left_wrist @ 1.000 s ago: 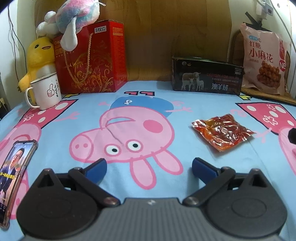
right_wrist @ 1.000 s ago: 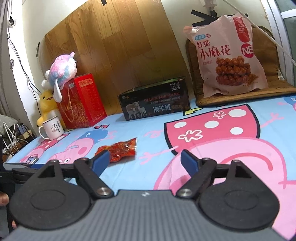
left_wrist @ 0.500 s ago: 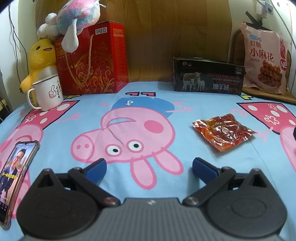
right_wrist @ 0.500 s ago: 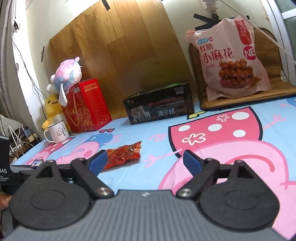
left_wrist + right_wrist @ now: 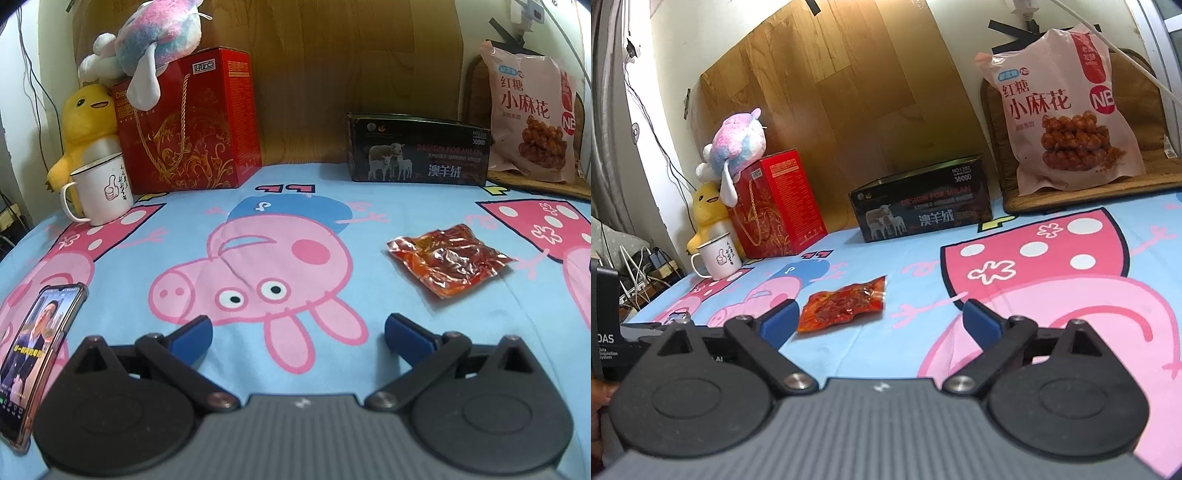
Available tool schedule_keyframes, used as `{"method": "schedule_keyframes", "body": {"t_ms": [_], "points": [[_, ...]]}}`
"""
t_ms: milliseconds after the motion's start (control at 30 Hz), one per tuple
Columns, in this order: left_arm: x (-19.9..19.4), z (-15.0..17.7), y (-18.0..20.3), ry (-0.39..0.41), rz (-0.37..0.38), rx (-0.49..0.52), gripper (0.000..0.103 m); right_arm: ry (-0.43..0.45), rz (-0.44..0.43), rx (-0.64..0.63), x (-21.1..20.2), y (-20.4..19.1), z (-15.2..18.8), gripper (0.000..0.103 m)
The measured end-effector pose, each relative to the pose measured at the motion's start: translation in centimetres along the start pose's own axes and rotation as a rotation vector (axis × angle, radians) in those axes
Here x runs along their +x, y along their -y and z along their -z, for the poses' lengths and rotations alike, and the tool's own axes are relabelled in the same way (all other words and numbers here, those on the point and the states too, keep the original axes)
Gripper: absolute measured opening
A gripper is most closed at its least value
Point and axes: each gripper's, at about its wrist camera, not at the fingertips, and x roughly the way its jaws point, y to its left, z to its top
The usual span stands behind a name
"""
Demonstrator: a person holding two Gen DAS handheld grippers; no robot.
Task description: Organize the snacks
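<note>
1. A blue cartoon-pig sheet (image 5: 295,206) covers the flat surface that carries everything.
2. A wooden board (image 5: 827,122) leans against the wall at the back.
3. A red gift box (image 5: 192,125) with gold scrollwork stands at the back left, a pastel plush toy (image 5: 155,33) on top and a yellow plush duck (image 5: 86,125) beside it.
4. A pink snack bag (image 5: 532,118) printed "红糖 小麻花" and "NB" stands at the back right.
5. A black box (image 5: 417,151) reads "DESIGN FOR MILAN", "澳羊绒" and "38000".
6. The left gripper (image 5: 297,330) is spread wide and empty.
7. The right gripper (image 5: 879,321) is likewise spread and empty.
8. A white mug (image 5: 101,190) shows a thumbs-up drawing.
9. A phone (image 5: 35,354) lies lit at the left edge.
10. The red snack packet (image 5: 448,266) lies flat right of centre, its long axis diagonal in the left wrist view, well apart from both grippers' fingers.
</note>
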Motion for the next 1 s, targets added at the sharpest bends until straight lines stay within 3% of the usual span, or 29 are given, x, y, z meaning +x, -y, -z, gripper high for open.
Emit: {"method": "schedule_keyframes", "body": {"t_ms": [133, 333, 667, 1000], "points": [[-0.1, -0.1, 0.2, -0.002, -0.007, 0.001, 0.103, -0.002, 0.006, -0.003, 0.1, -0.1, 0.0, 0.097], [0.4, -1.0, 1.7, -0.001, 0.109, -0.026, 0.103, 0.004, 0.025, 0.003, 0.0, -0.2, 0.1, 0.097], [1.4, -1.1, 3.2, -0.027, 0.132, 0.013, 0.103, 0.007, 0.045, 0.013, -0.1, -0.1, 0.1, 0.097], [1.0, -1.0, 3.8, 0.009, 0.117, 0.086, 0.103, 0.003, 0.06, 0.013, 0.0, -0.1, 0.0, 0.097]]}}
